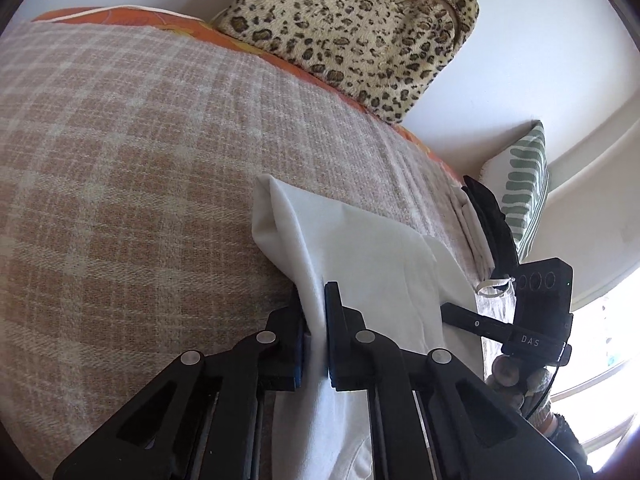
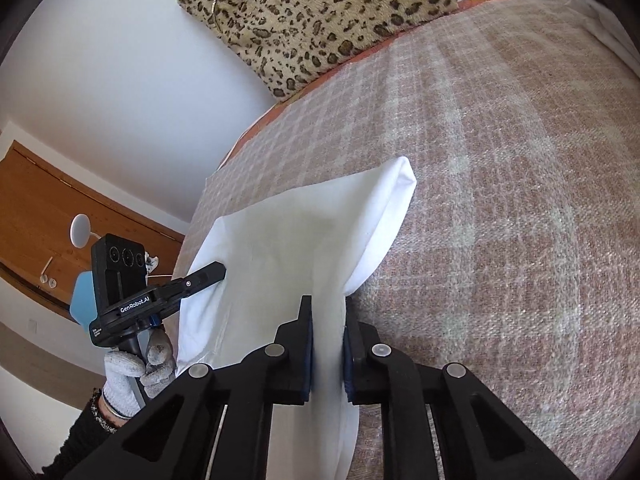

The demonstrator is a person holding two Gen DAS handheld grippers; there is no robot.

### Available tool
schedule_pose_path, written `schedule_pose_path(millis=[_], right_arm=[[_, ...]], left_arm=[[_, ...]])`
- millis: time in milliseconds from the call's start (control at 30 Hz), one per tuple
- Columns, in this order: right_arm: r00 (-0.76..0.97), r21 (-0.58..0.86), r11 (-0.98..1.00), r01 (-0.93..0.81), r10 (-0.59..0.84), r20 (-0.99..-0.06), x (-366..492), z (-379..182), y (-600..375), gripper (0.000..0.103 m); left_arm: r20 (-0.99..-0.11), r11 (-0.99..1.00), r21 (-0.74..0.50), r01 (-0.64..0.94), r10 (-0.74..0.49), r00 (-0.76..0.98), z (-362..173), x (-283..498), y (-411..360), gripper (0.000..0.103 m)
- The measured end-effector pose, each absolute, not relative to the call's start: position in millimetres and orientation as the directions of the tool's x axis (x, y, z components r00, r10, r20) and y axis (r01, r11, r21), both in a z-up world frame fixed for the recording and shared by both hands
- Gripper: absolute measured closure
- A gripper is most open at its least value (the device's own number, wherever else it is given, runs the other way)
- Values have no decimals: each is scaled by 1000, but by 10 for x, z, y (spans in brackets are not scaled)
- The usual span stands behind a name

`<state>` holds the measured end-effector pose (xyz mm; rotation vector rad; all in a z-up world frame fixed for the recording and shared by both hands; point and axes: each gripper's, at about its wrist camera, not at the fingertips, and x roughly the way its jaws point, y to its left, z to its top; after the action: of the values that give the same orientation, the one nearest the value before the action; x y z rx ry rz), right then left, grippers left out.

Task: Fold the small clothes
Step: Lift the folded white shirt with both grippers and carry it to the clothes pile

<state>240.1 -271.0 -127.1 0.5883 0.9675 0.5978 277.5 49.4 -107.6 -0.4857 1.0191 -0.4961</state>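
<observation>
left gripper [image 1: 316,320] clamps white garment [image 1: 360,248] edge | right gripper [image 2: 327,344] clamps same cloth | plaid blanket [image 1: 120,168] beneath

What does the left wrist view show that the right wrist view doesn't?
Only the left wrist view shows the green striped cushion and the stack of folded clothes beside it. Only the right wrist view shows the wooden door. Both show the white garment on the checked blanket, the leopard-print cushion, and each gripper shut on the garment: left gripper, right gripper.
</observation>
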Motion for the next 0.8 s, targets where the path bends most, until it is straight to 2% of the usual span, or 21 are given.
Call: schedule_pose_path(millis=[333,800], right_arm=[[538,546,792,-273,596,-596,2245,-794,-2635,94],[648,447,841,-305,527,-549,1848,-235,-3128,94]], left_arm=[[-643,823,-509,254,-559,523,-672,2587,376,97],[-544,795,-450,407,-605,582,-60,2415,-206,98]])
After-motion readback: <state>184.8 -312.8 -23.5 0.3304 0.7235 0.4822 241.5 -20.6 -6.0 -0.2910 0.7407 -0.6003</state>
